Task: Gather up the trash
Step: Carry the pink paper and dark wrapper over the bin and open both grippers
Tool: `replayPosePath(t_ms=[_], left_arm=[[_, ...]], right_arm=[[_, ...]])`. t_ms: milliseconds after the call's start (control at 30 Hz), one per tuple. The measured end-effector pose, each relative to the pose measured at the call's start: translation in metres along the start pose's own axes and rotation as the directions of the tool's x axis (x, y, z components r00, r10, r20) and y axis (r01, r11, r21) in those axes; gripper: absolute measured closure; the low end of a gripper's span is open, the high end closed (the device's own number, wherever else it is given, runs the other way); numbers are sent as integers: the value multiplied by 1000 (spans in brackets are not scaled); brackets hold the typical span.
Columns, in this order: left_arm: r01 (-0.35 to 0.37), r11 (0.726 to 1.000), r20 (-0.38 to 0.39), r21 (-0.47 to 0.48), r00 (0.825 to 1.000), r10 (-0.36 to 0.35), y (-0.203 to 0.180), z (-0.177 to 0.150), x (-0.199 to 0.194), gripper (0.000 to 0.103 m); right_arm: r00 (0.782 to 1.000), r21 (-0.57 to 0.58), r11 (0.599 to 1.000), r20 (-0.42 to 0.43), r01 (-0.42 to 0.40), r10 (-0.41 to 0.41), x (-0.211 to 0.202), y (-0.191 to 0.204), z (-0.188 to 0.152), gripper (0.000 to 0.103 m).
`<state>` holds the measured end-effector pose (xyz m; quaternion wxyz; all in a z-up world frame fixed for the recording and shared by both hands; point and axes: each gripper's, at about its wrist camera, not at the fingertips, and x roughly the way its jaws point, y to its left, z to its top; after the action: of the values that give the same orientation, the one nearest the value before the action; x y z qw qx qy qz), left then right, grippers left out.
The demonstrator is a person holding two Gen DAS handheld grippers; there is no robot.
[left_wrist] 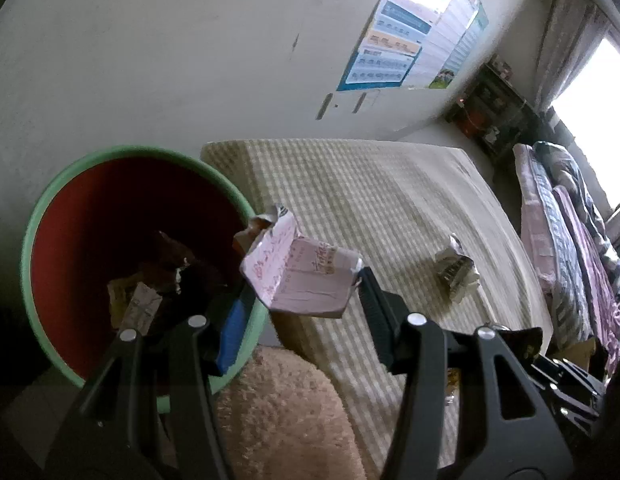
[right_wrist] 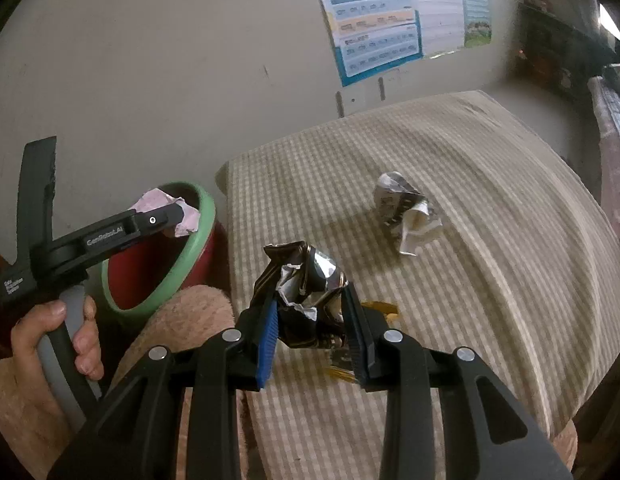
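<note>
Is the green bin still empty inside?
No. Crumpled wrappers already lie at the bottom of the green bin, seen in the left wrist view.

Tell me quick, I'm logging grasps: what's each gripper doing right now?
Left gripper: shut on the pink carton, at the green bin.
Right gripper: shut on the crumpled foil wrapper.

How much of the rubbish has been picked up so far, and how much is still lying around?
Some scraps already lie in the bin. The left gripper holds a pink carton at the bin's rim, and the right gripper grips a dark foil wrapper. One crumpled wrapper still lies on the checked mattress.
</note>
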<state>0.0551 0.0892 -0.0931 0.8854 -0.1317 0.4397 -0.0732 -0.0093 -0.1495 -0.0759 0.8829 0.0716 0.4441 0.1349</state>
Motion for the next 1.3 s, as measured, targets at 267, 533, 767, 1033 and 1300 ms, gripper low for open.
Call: replayPosePath(t_ms=[267, 533, 767, 1033, 1300], left_arm=[[-24, 999, 26, -37, 999, 25, 24, 1, -9, 53], [-55, 996, 18, -72, 998, 57, 48, -4, -11, 53], [-97, 992, 50, -77, 994, 101, 62, -1, -20, 53], [-214, 972, 76, -92, 972, 222, 97, -4, -29, 53], [-257, 957, 57, -131, 962, 266, 127, -9, -30, 53]], right_arm=[[1000, -46, 999, 3, -6, 6, 0, 18, 5, 73], [1000, -83, 996, -19, -26, 24, 9, 36, 5, 73], [1000, -114, 993, -12, -30, 29, 12, 49, 11, 73], [997, -176, 981, -12, -81, 80, 28, 79, 32, 73], [988, -233, 960, -42, -156, 151, 55, 123, 54, 73]])
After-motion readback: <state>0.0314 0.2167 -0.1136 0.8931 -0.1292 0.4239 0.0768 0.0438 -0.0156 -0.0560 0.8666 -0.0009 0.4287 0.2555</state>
